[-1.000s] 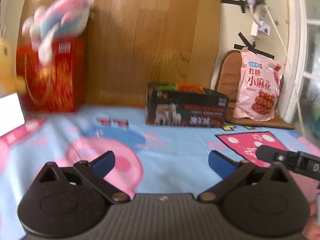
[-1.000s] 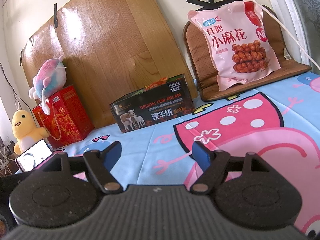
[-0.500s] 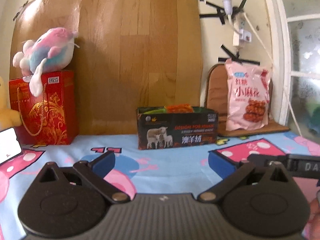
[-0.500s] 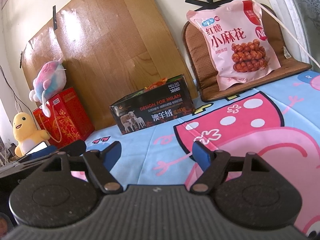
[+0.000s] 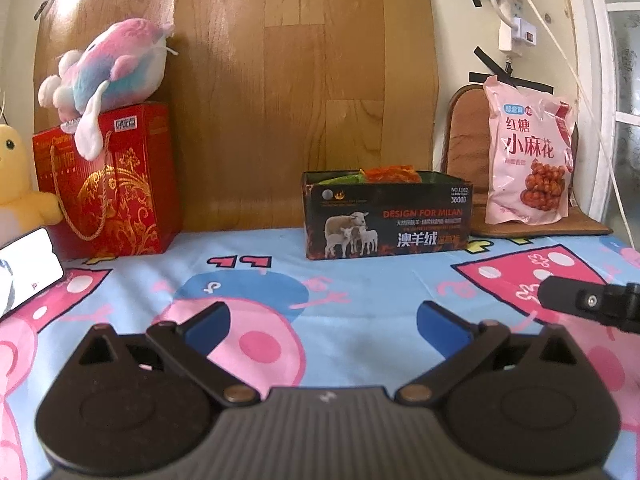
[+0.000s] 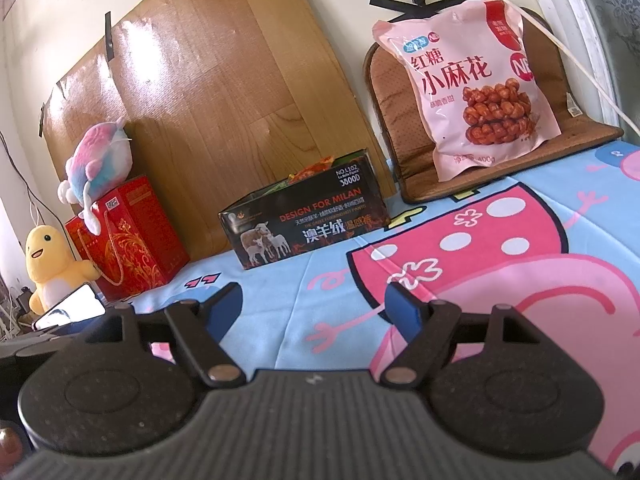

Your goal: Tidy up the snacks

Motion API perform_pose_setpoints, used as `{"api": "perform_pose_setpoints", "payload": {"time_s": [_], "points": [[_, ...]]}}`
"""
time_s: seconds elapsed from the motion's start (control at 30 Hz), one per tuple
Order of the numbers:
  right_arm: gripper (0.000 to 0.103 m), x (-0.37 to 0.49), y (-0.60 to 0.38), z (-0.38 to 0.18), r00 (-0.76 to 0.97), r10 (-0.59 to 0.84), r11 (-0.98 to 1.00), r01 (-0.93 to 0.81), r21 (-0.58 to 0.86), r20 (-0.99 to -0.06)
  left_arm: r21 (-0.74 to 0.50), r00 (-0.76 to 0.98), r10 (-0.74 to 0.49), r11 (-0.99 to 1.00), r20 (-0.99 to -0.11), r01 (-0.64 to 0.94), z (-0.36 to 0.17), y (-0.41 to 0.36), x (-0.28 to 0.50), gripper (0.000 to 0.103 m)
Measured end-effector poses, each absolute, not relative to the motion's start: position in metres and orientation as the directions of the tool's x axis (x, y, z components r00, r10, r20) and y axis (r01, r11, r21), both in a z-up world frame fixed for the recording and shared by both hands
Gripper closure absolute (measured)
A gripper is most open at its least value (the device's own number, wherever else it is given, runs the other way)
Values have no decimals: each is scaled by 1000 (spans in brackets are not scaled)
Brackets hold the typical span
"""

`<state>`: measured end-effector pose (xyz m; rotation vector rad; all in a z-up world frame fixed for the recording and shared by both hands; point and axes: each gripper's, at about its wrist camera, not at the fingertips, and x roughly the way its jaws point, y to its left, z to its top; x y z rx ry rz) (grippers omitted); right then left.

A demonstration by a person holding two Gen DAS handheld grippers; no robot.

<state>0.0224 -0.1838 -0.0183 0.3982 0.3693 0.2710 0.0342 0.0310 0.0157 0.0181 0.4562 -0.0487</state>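
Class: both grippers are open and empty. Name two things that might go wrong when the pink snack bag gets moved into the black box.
1. The pink snack bag leans upright against the brown cushion; a nudge might topple it.
2. The black box already holds packets and looks narrower than the bag, so it may not fit.

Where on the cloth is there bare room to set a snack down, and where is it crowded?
Bare: the cloth between the red bag and black box, and all the foreground before both open grippers. Crowded: the back left around the phone, and the mat under the pink bag.
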Motion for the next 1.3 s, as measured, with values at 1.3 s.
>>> {"api": "perform_pose_setpoints", "payload": {"time_s": [1.3], "points": [[0,23,-154,-5,948,180,981,-153,118,-262,-43,840,-5,999,-543,-22,7,43,51,0]]}}
